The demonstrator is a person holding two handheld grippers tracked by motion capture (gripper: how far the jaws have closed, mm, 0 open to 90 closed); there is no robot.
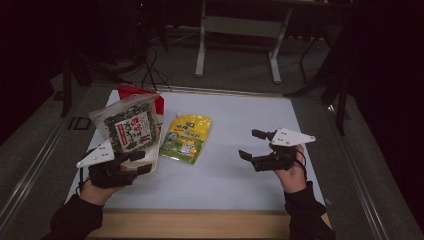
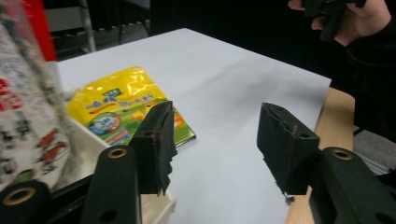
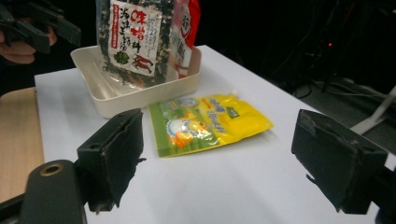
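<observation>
At the left of the high view, the shallow cream plastic tray point(image 1: 150, 167) sits on the white sheet covering the counter point(image 1: 240, 175). Two packets stand upright in it: a clear bag of dark dried seaweed with a red-and-white label point(image 1: 131, 127) in front, and a red packet point(image 1: 134, 92) leaning behind it (standing on end, they take up little tray room). The left hand-held gripper point(image 1: 141, 162) hovers just beside the tray's near wall, below the seaweed bag; in its own view the two black jaws stand parted with nothing between them, so it is released, and I judge the bag has been let go to rest on its own.

Just right of the tray, apart from it, the flat yellow-and-green foil pouch point(image 1: 186, 138) lies face up on the sheet, seemingly the next item to go in.

Farther right, well apart from the pouch, the right hand-held gripper point(image 1: 252, 144) is held above the sheet, its jaws wide and empty, aimed towards the pouch point(image 3: 205, 122) as if ready to fetch it.
</observation>
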